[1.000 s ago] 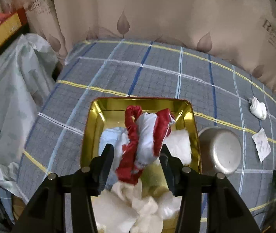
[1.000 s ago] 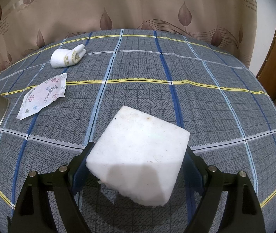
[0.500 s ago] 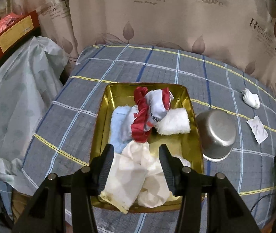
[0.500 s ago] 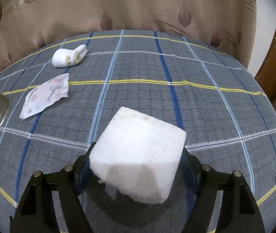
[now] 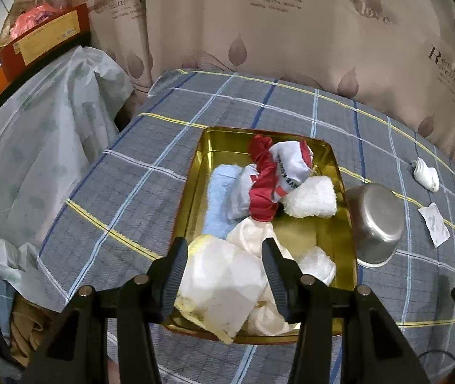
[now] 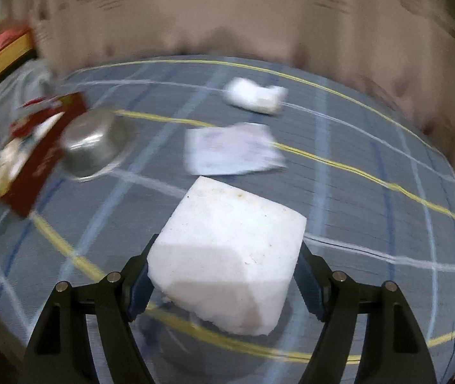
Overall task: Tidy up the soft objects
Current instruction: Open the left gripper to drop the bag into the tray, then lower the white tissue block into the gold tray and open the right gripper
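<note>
Gold tray of pale and red cloths on a grey plaid cover

The tray (image 5: 195,188) is shiny gold inside; in it lie a light-blue towel (image 5: 219,192), a red-and-white cloth with black lettering (image 5: 275,172), a fluffy white cloth (image 5: 312,196) and cream cloths (image 5: 224,275). Around the tray the cover (image 5: 150,172) is grey — crossed by blue, white and yellow lines. Just right of the tray the bowl (image 5: 376,220) is silver; the foam block (image 6: 227,256) is white; the curtain (image 5: 291,41) is beige with brown leaves.

beige leaf-print curtain (image 5: 291,48) hangs behind a grey plaid tablecloth (image 5: 150,172).
</note>
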Tool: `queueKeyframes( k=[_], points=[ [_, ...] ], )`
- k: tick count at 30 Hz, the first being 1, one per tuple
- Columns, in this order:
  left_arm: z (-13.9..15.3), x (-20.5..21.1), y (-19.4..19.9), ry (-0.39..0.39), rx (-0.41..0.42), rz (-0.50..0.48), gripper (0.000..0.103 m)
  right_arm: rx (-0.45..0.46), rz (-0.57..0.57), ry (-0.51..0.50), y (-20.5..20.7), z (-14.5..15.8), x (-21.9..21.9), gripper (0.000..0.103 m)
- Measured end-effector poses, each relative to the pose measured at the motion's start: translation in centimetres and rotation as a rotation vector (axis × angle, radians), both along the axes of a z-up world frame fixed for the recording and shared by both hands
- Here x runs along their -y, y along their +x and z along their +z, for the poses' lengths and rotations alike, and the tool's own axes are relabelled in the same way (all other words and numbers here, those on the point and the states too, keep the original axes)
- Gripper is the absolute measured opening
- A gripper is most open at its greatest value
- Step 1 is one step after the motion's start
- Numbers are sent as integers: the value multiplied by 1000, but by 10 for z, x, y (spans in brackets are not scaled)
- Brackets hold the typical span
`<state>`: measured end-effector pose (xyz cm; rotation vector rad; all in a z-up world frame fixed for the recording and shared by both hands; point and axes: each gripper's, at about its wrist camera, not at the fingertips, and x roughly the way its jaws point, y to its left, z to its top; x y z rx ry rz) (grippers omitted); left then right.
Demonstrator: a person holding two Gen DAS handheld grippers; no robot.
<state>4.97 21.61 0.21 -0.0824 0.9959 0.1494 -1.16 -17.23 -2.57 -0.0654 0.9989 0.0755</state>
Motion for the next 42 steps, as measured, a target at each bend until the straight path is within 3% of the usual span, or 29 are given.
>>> queueKeyframes(
  k=[10, 20, 26, 42],
  points=[
    [15, -5, -12, 7, 51, 11, 49, 30, 321, 45, -3, 23, -135, 73],
    [39, -20, -21, 14, 113, 70, 49, 80, 487, 66, 19, 39, -228, 73],
    [47, -37, -23, 13, 126, 115, 49, 79, 538, 72, 34, 35, -265, 73],
    [40, -63, -22, -35, 93, 175, 49, 47, 526, 87, 85, 11, -313, 75]
  ],
)
